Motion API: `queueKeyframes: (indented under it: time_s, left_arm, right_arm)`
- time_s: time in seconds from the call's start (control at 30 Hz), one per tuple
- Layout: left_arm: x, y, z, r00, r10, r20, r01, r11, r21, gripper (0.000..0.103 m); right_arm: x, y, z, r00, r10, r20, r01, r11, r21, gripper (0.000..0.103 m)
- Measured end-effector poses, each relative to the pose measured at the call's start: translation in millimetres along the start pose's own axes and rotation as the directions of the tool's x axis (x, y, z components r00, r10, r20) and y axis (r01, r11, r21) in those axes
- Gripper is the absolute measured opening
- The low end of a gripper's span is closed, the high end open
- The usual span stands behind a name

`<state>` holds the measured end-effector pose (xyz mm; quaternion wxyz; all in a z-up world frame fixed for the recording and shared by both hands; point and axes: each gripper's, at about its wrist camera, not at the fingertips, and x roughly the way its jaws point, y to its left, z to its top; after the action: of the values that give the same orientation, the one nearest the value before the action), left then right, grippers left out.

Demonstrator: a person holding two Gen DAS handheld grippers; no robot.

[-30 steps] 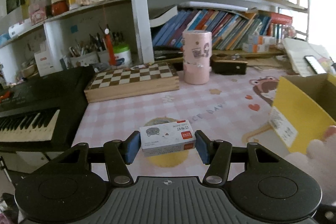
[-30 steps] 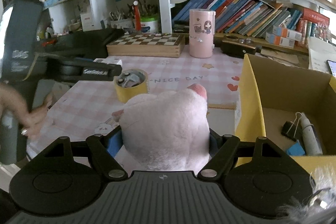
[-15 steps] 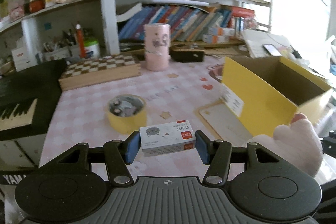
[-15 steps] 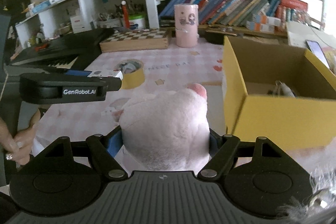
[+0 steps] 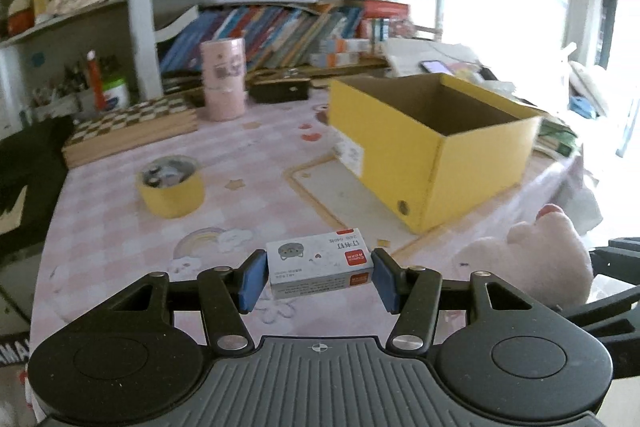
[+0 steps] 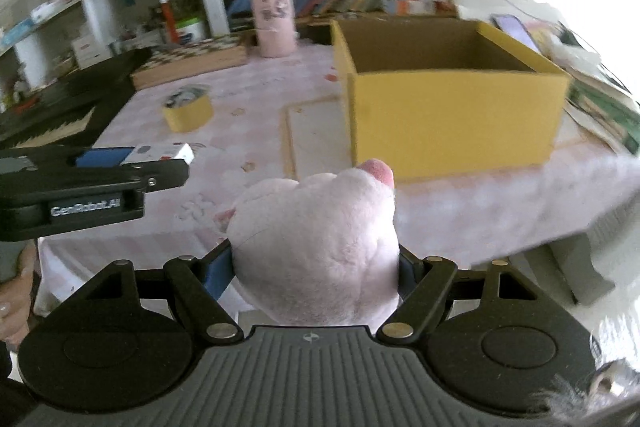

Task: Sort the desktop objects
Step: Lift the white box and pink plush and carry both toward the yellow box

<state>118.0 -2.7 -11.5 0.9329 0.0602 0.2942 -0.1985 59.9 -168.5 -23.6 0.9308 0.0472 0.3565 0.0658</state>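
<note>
Right of centre in both views, the yellow box (image 5: 432,143) now sits nearer; left tongs (image 5: 319,277) grip the staple box (image 5: 320,263), right tongs (image 6: 316,275) the plush toy (image 6: 316,243), suggesting both are headed for the box.

Small white staple box (image 5: 319,264) and pink plush toy (image 6: 316,247), both clamped aloft.

The right gripper (image 6: 316,267) clamps a pale pink plush toy (image 6: 316,235) between its blue pads. Beyond it, an open yellow cardboard box (image 6: 452,115) stands on the pink checked tablecloth (image 6: 248,131) near the table's right edge. At left, the left gripper (image 6: 132,163) grips a small white box (image 6: 160,151); a yellow tape roll (image 6: 188,111) sits farther back.
</note>
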Motion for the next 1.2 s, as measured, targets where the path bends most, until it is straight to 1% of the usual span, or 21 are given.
queueKeyframes:
  time_s: [0.17, 0.4, 0.53, 0.97, 1.2]
  left_arm:
    - [-9, -15, -5, 0.999, -0.04, 0.004, 0.04, 0.999, 0.034, 0.056]
    - [-20, -38, -12, 0.995, -0.102, -0.006, 0.102, 0.99, 0.097, 0.056]
    - [-27, -47, -15, 0.993, -0.122, 0.0, 0.121, 0.984, 0.128, 0.056]
    - [-39, -74, -19, 0.982, -0.191, 0.014, 0.185, 0.964, 0.193, 0.056]
    - [-41, -79, -18, 0.976, -0.217, 0.018, 0.208, 0.955, 0.213, 0.056]
  right_arm:
    - [-17, -10, -16, 0.999, -0.035, 0.0, 0.035, 0.997, 0.065, 0.075]
    - [-37, -18, -35, 0.997, -0.076, 0.004, 0.075, 0.989, 0.125, 0.075]
    - [-46, -23, -43, 0.995, -0.097, 0.003, 0.096, 0.983, 0.159, 0.075]
    - [-73, -33, -61, 0.986, -0.162, 0.026, 0.153, 0.967, 0.203, 0.075]
    - [-79, -34, -64, 0.982, -0.187, 0.032, 0.176, 0.961, 0.214, 0.075]
